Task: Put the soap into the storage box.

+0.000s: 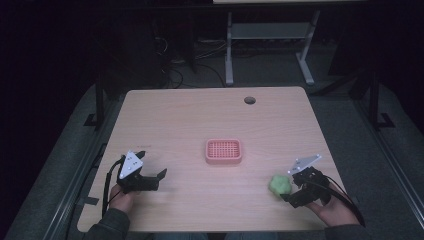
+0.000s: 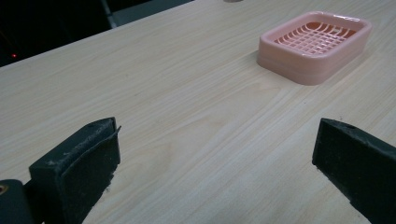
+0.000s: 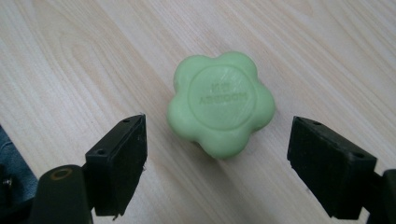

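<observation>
A green flower-shaped soap (image 3: 220, 105) lies flat on the wooden table (image 1: 190, 120), near the front right (image 1: 280, 185). My right gripper (image 1: 292, 187) is open just behind it; in the right gripper view its two black jaws stand wide apart on either side of the soap, not touching it, the gripper (image 3: 215, 158) low over the table. A pink slotted soap dish (image 1: 223, 151) sits at the table's middle and appears at the upper right of the left gripper view (image 2: 315, 44). My left gripper (image 1: 152, 167) is open at the front left, holding nothing, jaws spread over bare wood (image 2: 215, 163).
A round cable hole (image 1: 249, 100) lies near the table's far edge. Beyond the table a white desk frame (image 1: 270, 45) stands in the dark, with cables on the floor. Bare wood stretches between the dish and both grippers.
</observation>
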The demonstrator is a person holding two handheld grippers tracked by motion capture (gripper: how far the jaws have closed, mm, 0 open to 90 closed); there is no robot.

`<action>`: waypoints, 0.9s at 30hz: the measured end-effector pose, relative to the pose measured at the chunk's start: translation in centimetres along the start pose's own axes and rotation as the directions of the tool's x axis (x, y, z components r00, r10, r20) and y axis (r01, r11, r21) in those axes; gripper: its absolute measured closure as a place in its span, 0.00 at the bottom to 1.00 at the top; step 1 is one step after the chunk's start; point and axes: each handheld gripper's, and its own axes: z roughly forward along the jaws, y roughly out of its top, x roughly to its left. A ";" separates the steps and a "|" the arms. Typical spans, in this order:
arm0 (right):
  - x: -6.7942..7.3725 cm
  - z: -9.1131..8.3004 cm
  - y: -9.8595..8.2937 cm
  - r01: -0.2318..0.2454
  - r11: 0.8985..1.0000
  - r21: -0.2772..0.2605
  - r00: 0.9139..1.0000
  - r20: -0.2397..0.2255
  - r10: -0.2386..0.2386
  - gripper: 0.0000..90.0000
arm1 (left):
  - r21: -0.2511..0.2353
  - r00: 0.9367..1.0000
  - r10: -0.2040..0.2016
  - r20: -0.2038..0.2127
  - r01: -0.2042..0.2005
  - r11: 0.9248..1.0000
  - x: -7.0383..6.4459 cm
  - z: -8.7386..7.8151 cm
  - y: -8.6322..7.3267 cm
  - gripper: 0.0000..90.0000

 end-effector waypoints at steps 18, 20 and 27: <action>-0.2 2.2 2.4 -0.022 0.996 0.090 1.000 -0.004 0.023 0.17 | -0.003 1.000 -0.001 0.005 0.001 1.000 0.0 0.0 0.0 0.00; -0.2 2.4 2.5 -0.032 0.995 0.094 0.999 -0.015 0.033 0.17 | -0.003 1.000 -0.002 0.005 0.002 1.000 0.0 0.0 0.0 0.00; 0.0 3.1 3.0 -0.027 0.992 0.126 1.000 -0.009 0.028 0.17 | -0.005 1.000 -0.003 0.006 0.003 1.000 0.0 -0.1 0.0 0.00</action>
